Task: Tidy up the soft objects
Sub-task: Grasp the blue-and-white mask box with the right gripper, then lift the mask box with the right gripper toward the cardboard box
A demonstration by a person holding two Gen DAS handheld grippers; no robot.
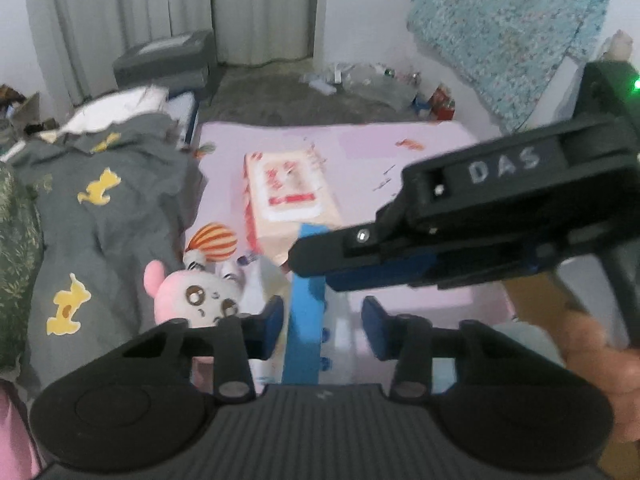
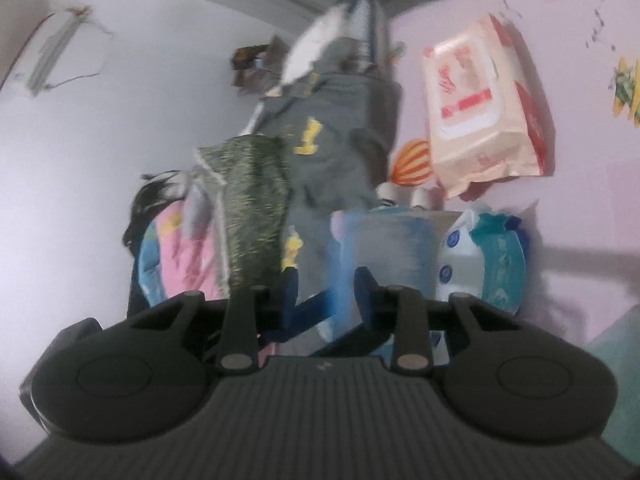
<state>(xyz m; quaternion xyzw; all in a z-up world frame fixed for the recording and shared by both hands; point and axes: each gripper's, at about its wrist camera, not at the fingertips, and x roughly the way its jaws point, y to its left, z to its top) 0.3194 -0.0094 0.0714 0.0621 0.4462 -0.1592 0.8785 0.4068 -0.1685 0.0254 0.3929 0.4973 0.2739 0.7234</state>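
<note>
Left gripper (image 1: 323,322) jaws stand narrow around a blue strip (image 1: 306,312); right gripper (image 1: 316,258) clamps the strip. Lift both together, clear of the pink plush (image 1: 196,298).

Grey blanket (image 1: 120,216), yellow animal print; pink sheet (image 1: 400,148); orange-striped ball (image 1: 214,242).

"DAS" in white on the right gripper (image 1: 304,258)

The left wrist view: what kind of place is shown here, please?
Probably a bedroom at home. A pink sheet covers a bed or mat, with a grey blanket and a plush toy on it, and long curtains hang behind.
</note>
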